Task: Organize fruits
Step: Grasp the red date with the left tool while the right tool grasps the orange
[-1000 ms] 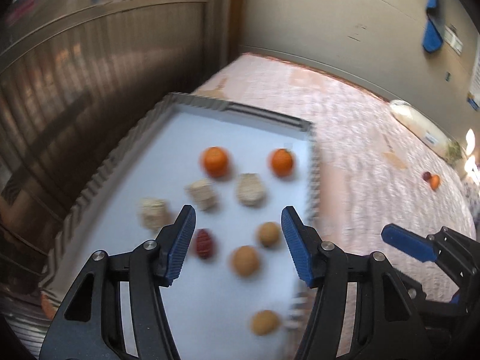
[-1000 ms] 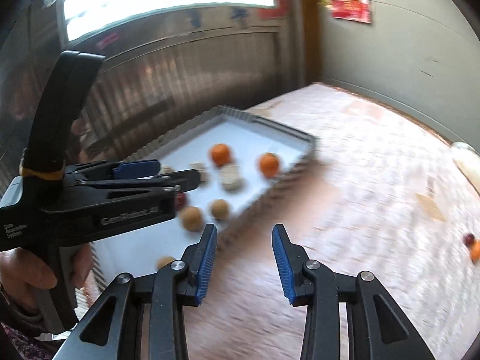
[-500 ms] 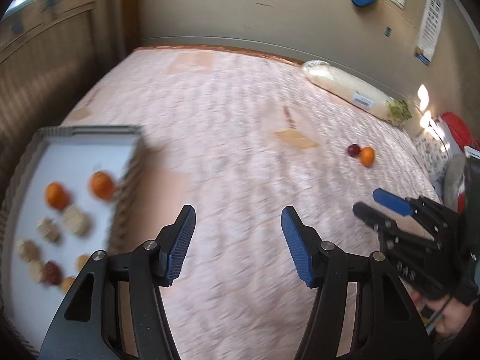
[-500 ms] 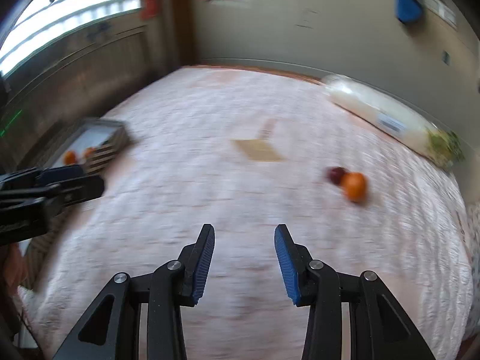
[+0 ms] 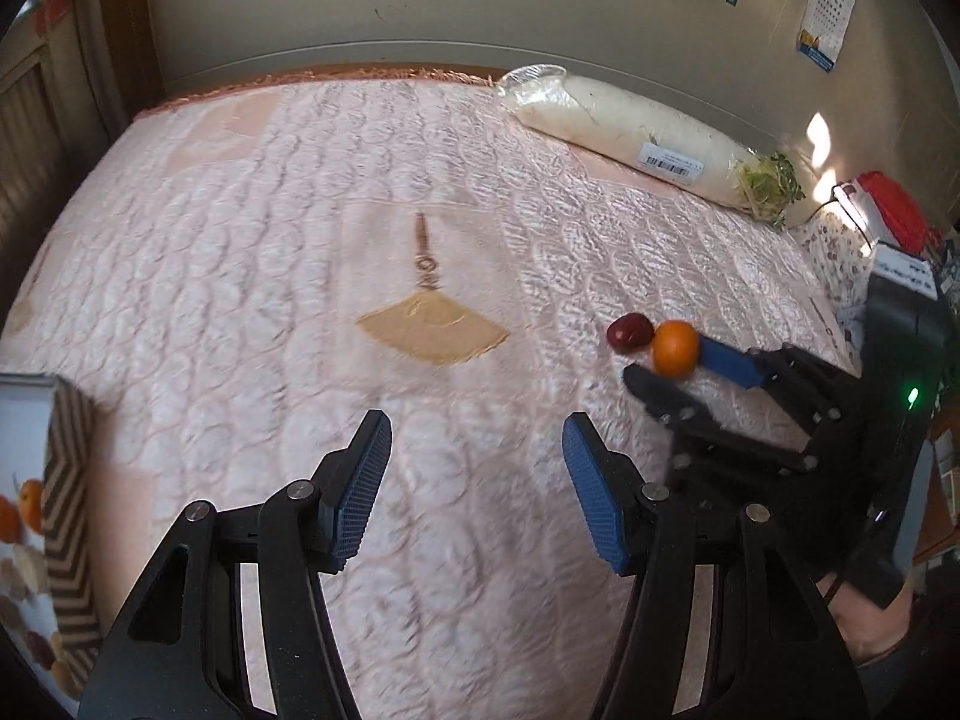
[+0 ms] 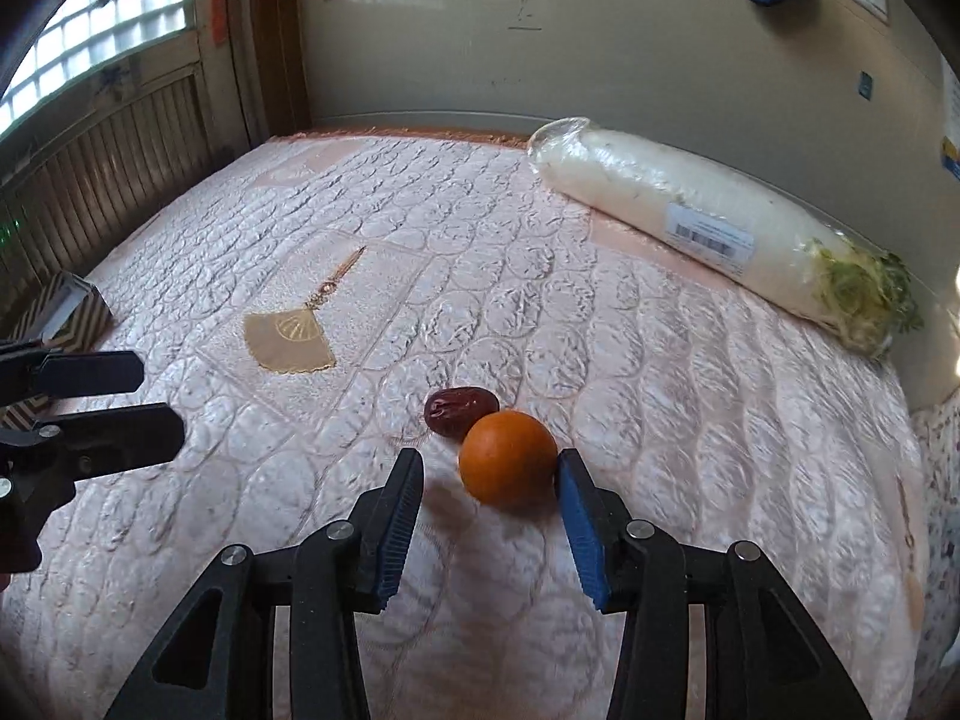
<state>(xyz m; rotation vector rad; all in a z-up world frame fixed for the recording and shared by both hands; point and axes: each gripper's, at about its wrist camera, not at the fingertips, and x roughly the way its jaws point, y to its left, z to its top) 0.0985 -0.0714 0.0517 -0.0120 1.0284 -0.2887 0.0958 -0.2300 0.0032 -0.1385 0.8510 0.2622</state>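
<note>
My right gripper [image 6: 489,483] is nearest the work; its jaws are opening, and the orange [image 6: 507,459] sits on the quilt [image 6: 690,420] between the two blue pads, crowding the right-hand one, with a clear gap to the left-hand one; whether that right pad already touches the peel I cannot tell, but nothing is clamped. Just past the orange, at about eleven o'clock from it, lies the red date [image 6: 461,411], touching or nearly touching the orange, its long axis running roughly from nine to three o'clock across my line of reach. My left gripper [image 5: 477,489] hangs half open over bare quilt with nothing between its pads; from it the orange [image 5: 675,348] lies out at about one o'clock, the date [image 5: 629,331] just to its left, so my right hand is plainly the nearer. I judge the next move turns on shifting the right fingers a touch toward three o'clock to centre the orange before closing, without nudging the date. Farther off, at nine o'clock in the left view, stands the tray [image 5: 66,480] with fruit already in it; farthest, a wrapped white radish [image 6: 708,228] lies along the wall.
</note>
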